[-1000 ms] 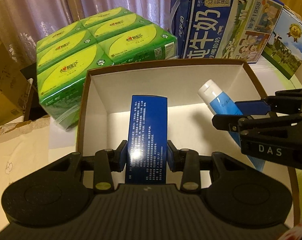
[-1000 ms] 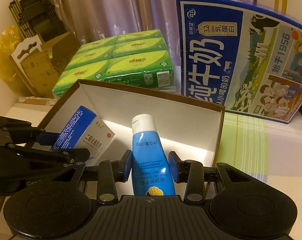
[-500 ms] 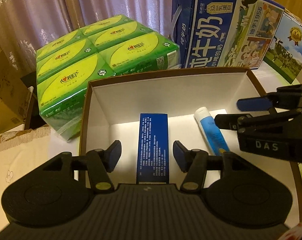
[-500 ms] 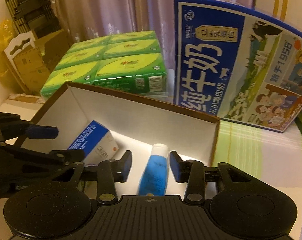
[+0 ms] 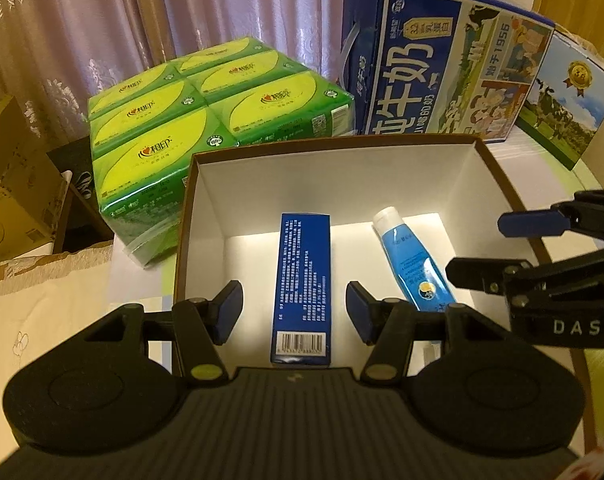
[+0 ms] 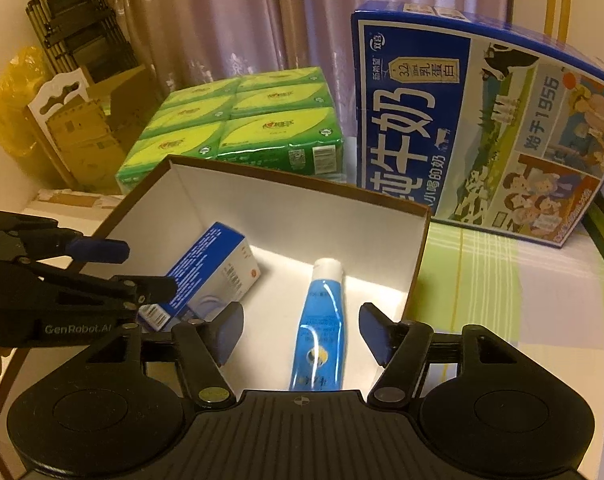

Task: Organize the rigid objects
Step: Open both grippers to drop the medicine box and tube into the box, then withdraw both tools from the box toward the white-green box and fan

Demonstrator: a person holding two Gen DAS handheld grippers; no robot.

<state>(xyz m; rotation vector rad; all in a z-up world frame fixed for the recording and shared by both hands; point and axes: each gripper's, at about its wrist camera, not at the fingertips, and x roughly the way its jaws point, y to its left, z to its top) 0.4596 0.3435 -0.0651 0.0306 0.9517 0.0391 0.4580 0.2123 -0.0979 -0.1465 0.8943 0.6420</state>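
Note:
A brown cardboard box with a white inside [image 5: 206, 216] [image 6: 286, 208] stands open on the table. A blue carton [image 5: 302, 284] [image 6: 210, 268] lies on its floor at the left. A blue tube with a white cap [image 5: 412, 258] [image 6: 322, 320] lies on its floor at the right. My left gripper [image 5: 294, 312] is open above the carton and holds nothing. My right gripper [image 6: 301, 332] is open above the tube and holds nothing. Each gripper shows at the edge of the other's view.
A green pack of tissue boxes [image 5: 206, 120] [image 6: 242, 128] stands behind the box at the left. A large blue milk case [image 5: 442, 72] [image 6: 474, 132] stands behind it at the right. Cardboard boxes [image 5: 10, 200] sit at the far left. A curtain hangs behind.
Both grippers have opened, let go of the carton and the tube, and drawn back upward. The carton and tube now lie on the box floor.

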